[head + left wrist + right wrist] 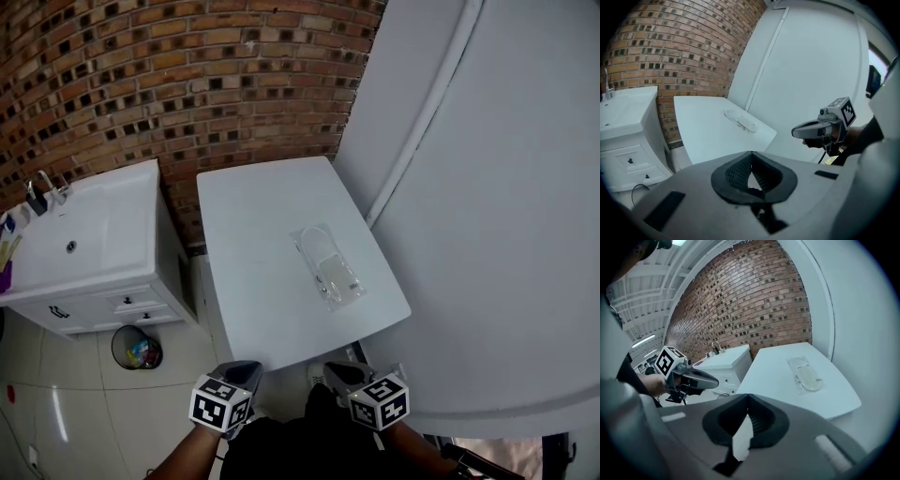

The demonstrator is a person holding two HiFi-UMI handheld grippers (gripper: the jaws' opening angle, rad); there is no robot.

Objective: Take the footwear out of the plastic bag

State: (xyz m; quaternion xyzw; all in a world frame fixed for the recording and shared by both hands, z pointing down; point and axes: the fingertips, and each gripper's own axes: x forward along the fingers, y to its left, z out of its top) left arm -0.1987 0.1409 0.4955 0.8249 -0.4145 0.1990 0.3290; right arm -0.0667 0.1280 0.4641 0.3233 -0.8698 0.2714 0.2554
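Observation:
A clear plastic bag (328, 265) with pale flat footwear inside lies on the white table (262, 234), toward its right side. It also shows as the bag (740, 122) in the left gripper view and the bag (807, 376) in the right gripper view. My left gripper (246, 368) and right gripper (339, 371) hang side by side below the table's near edge, well short of the bag. Both are shut with nothing between the jaws. The left gripper (751, 153) sees the right gripper (794, 132) at its right. The right gripper (748, 397) sees the left gripper (715, 381) at its left.
A white sink cabinet (84, 244) with a faucet (47, 192) stands left of the table. A waste bin (136, 349) sits on the tiled floor below it. A brick wall (187, 84) runs behind, and a white curved wall (487, 187) closes the right side.

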